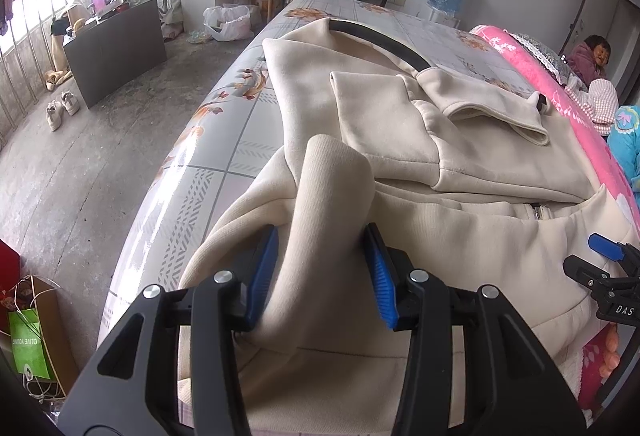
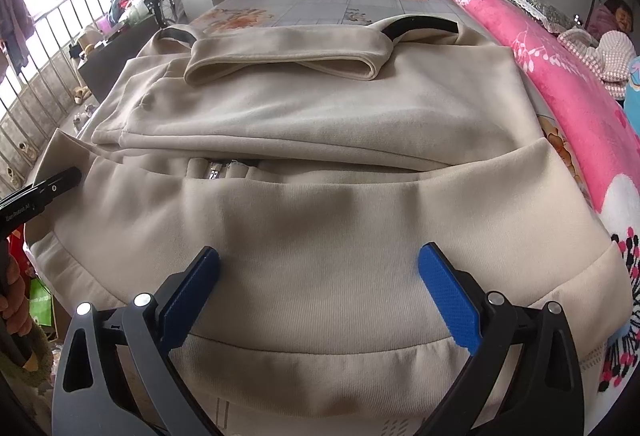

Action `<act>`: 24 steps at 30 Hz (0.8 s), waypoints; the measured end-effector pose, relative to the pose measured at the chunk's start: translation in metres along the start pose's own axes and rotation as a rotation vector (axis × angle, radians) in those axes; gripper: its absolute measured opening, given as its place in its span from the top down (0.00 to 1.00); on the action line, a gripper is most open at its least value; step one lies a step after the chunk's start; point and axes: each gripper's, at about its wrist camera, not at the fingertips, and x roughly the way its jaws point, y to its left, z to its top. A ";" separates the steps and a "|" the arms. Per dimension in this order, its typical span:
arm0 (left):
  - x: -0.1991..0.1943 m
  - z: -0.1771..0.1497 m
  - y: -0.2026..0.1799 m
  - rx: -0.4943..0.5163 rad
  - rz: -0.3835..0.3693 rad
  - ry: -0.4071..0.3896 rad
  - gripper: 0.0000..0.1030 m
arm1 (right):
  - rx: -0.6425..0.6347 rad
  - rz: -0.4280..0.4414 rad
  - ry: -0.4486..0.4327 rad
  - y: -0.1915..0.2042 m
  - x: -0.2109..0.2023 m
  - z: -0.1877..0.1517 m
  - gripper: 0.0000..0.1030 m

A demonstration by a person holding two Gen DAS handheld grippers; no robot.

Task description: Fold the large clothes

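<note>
Two grippers sit at the cream jacket (image 2: 320,220)'s hem: your left gripper (image 1: 326,272) pinches a raised fold, your right gripper (image 2: 318,296) gapes wide, so grip there before folding away.

"das" on right claw (image 1: 616,310); mirrored "olive young" on green bag (image 1: 28,344); "genrobot.ai" on left claw (image 2: 20,214).

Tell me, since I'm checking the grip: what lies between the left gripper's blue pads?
A raised fold of the cream jacket stands between the left gripper pads, touching the left one; the left wrist view shows it.
</note>
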 end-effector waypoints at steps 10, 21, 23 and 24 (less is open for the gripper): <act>0.000 0.000 0.001 0.000 0.000 0.001 0.59 | 0.003 -0.002 0.001 0.000 0.000 0.000 0.06; -0.001 0.000 0.000 0.003 0.003 0.000 0.59 | 0.015 -0.015 -0.007 0.000 0.000 -0.001 0.06; -0.001 0.000 0.001 0.004 0.004 -0.001 0.59 | 0.012 -0.013 -0.028 0.000 -0.001 -0.004 0.06; -0.001 0.000 0.000 0.003 0.003 0.000 0.59 | 0.010 -0.013 -0.038 0.000 -0.002 -0.006 0.06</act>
